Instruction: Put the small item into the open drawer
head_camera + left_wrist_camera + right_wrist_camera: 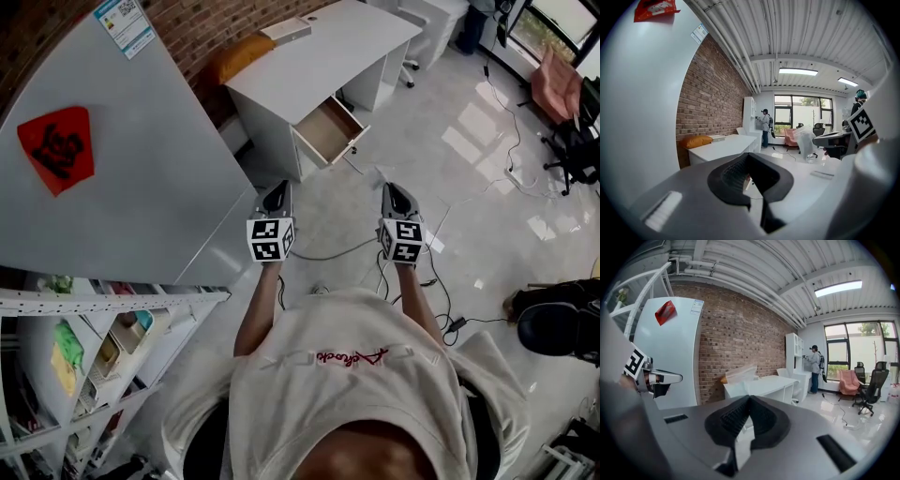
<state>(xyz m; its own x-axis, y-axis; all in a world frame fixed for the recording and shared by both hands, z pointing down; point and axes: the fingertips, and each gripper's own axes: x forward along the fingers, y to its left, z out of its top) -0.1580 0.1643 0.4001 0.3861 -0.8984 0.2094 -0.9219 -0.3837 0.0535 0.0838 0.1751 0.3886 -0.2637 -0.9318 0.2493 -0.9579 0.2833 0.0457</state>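
Observation:
The open drawer juts from the front of a white desk ahead of me, and its wooden inside shows nothing. I hold both grippers side by side at chest height, pointing at the desk from a distance. My right gripper is shut on a small clear plastic bag, which sticks out past its tips. My left gripper is shut with nothing in it. An orange cushion and a small flat box lie on the desk top.
A tall white fridge with a red sticker stands close on my left, with white shelves below it. Cables trail over the floor between me and the desk. Office chairs stand at the right. A person stands far off by a cabinet.

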